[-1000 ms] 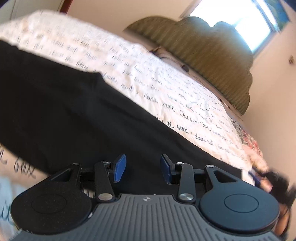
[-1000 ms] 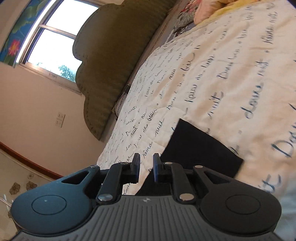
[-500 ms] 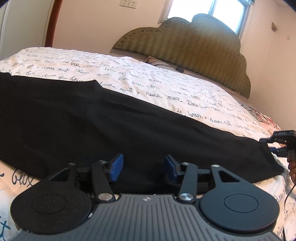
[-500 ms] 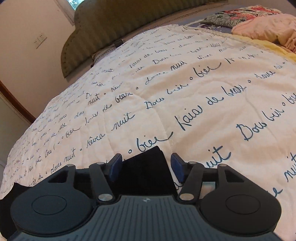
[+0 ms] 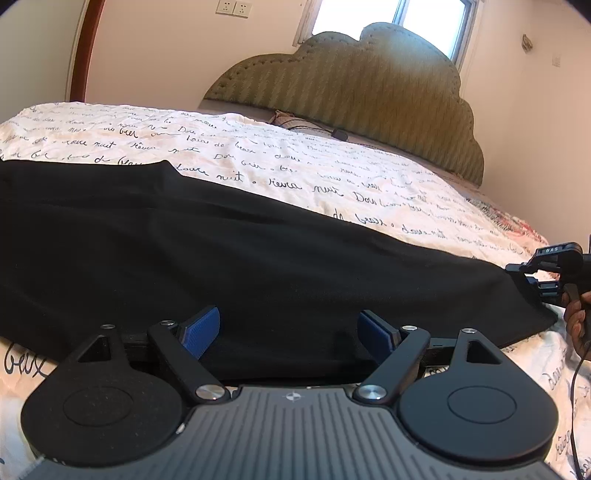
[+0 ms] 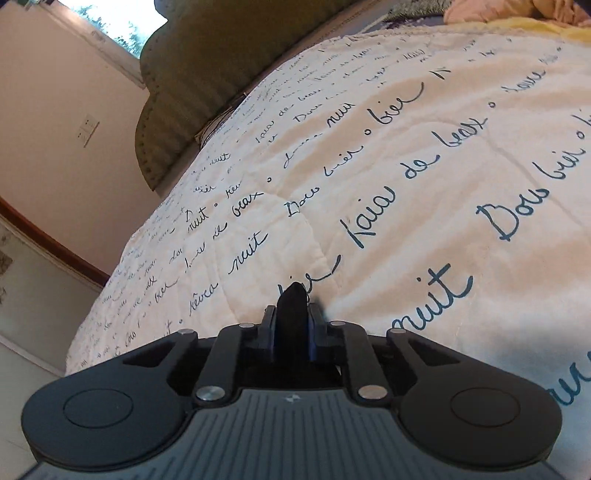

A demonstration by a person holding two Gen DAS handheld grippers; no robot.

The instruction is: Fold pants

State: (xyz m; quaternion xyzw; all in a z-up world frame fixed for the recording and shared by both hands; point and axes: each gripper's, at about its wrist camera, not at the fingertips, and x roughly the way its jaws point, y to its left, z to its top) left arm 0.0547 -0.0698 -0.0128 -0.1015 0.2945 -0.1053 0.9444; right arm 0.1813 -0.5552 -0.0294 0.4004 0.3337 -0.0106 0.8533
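Black pants (image 5: 221, 251) lie spread lengthwise across a white quilt with handwritten script (image 5: 295, 166). My left gripper (image 5: 288, 325) hovers low over their near edge. Its jaws are opening, the blue pads (image 5: 201, 330) stand wide apart, and the cloth lies beneath them without being pinched. My right gripper (image 6: 292, 325) is closing, with a pinched-up fold of the black pants (image 6: 292, 295) pressed between its pads. In the left wrist view the right gripper (image 5: 546, 269) sits at the pants' far right end, held by a hand (image 5: 576, 321).
A padded olive headboard (image 5: 369, 92) stands at the back of the bed under a window. Pink and patterned bedding (image 6: 498, 11) is heaped at the far right of the quilt (image 6: 406, 166). A cable hangs from the right hand.
The left jaws spread much wider and that gripper rolled level and sank toward the pants. The right jaws opened around a corner of the black fabric, then closed on it.
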